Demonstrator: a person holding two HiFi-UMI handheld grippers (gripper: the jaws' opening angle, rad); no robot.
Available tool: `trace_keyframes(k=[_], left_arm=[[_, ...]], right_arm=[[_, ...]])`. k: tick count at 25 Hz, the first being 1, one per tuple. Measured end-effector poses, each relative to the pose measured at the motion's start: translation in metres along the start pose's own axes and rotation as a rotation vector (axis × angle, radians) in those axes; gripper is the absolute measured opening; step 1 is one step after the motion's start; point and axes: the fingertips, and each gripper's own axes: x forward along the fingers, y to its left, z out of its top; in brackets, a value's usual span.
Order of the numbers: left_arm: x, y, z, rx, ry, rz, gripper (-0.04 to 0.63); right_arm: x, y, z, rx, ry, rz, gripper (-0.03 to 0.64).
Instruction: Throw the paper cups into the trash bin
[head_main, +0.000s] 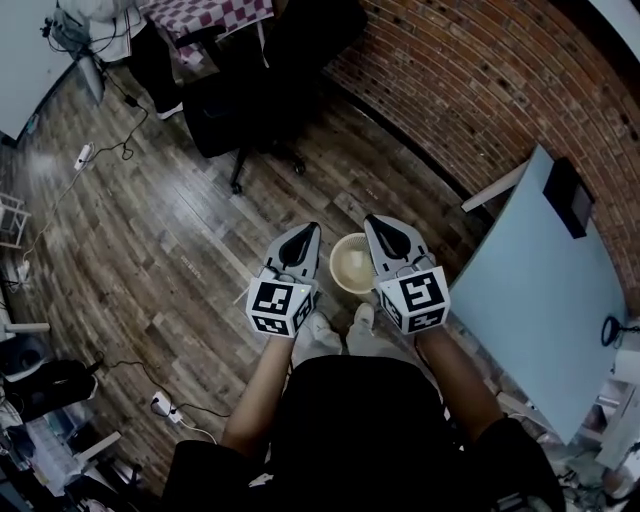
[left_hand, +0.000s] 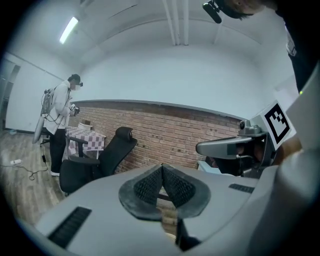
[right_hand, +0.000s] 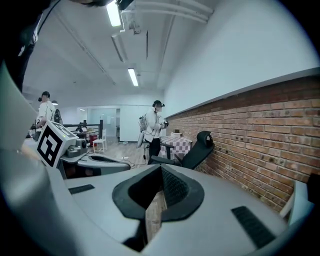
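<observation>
A paper cup (head_main: 350, 264) with a pale inside shows open side up between my two grippers in the head view, just ahead of the person's shoes. Its right edge is hidden under my right gripper (head_main: 384, 224). It seems to lie lower than the jaws, and I cannot tell if anything holds it. My left gripper (head_main: 302, 233) is shut, and its ribbed pads (left_hand: 150, 186) meet with nothing between them. The right gripper (right_hand: 161, 175) is shut too, and only wood floor shows below its seam. No trash bin is in view.
A black office chair (head_main: 250, 110) stands ahead on the wood floor. A brick wall (head_main: 480, 90) runs along the right, with a pale blue table (head_main: 540, 300) beside it. A power strip and cables (head_main: 85, 155) lie at the left. People stand far off by a checkered table (right_hand: 175, 145).
</observation>
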Motion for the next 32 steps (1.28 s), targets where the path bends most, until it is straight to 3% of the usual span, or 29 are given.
trace_keyframes(k=[19,32], left_arm=[[-0.016,-0.015,0.026,0.089,-0.040,-0.068,0.009],[-0.021,-0.072,0.031,0.122,-0.049,-0.074,0.009]], right_arm=[[-0.009,0.026,0.023,0.046,-0.110,0.028,0.005],[-0.063,0.010,0.020,0.060,-0.144,0.015,0.004]])
